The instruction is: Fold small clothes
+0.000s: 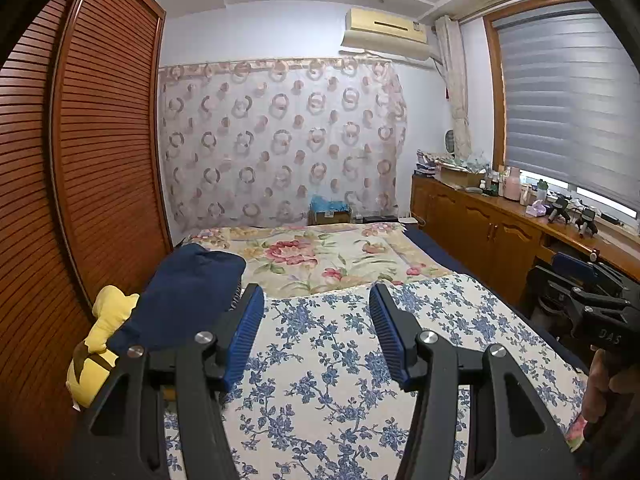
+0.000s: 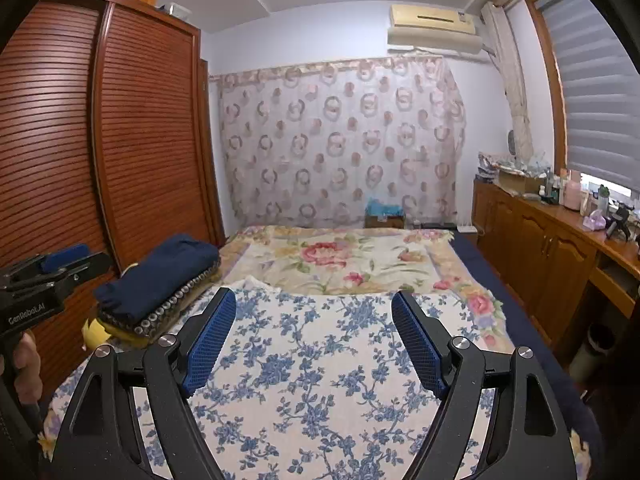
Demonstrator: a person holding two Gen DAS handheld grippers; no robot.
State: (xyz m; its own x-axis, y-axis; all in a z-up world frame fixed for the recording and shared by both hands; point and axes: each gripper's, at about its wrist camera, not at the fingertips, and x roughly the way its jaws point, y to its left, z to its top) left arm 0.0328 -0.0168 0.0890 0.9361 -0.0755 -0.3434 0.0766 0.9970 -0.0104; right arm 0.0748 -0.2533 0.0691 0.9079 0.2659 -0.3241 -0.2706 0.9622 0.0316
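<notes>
A folded navy garment (image 1: 188, 292) lies on top of a stack at the bed's left edge, over a patterned piece and a yellow garment (image 1: 98, 344); the stack also shows in the right wrist view (image 2: 160, 276). My left gripper (image 1: 316, 300) is open and empty, held above the white cloth with blue flowers (image 1: 340, 360). My right gripper (image 2: 314, 304) is open and empty above the same cloth (image 2: 312, 360). Each gripper shows at the edge of the other's view, the right (image 1: 592, 300) and the left (image 2: 44, 276).
A floral blanket (image 1: 320, 256) covers the far half of the bed. A slatted wooden wardrobe (image 1: 80, 160) stands close on the left. A wooden counter (image 1: 500, 224) with bottles and clutter runs along the right under the window. A patterned curtain (image 1: 280, 140) hangs behind.
</notes>
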